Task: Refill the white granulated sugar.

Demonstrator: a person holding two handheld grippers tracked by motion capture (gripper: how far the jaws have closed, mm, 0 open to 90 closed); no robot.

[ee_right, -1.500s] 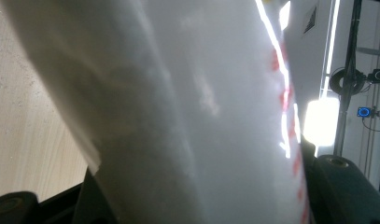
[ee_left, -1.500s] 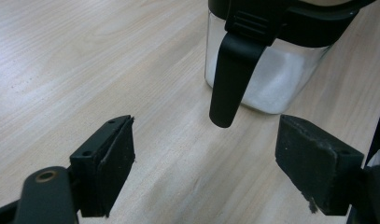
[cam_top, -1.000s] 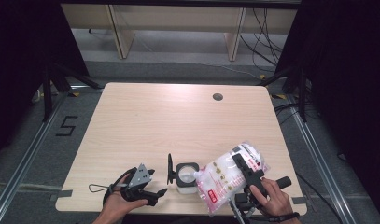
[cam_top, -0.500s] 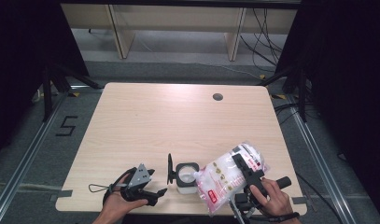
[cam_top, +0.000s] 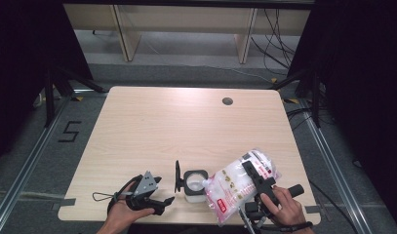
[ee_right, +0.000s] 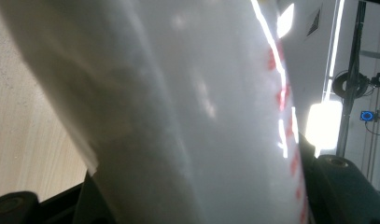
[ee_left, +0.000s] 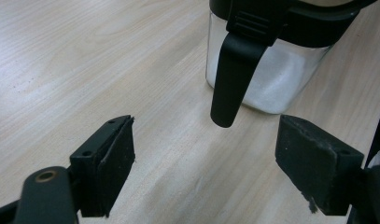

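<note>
A small clear jar (cam_top: 195,185) with white grains inside stands near the table's front edge, its black hinged lid (cam_top: 177,176) flipped up on the left. A plastic bag (cam_top: 235,184) of white grains with red print hangs tilted over it, and its lower corner rests at the jar's mouth. My right gripper (cam_top: 250,169) is shut on the bag, which lies between the jaws in the right gripper view (ee_right: 192,116). My left gripper (cam_top: 163,191) stands open just left of the jar with nothing between its jaws. In the left gripper view the jar (ee_left: 271,79) and its black latch (ee_left: 229,79) are close ahead.
The light wooden table (cam_top: 186,126) has a round cable hole (cam_top: 228,101) at the back right. Its front edge runs just below both hands. Dark curtains and stand legs flank the table, and shelf legs stand behind it.
</note>
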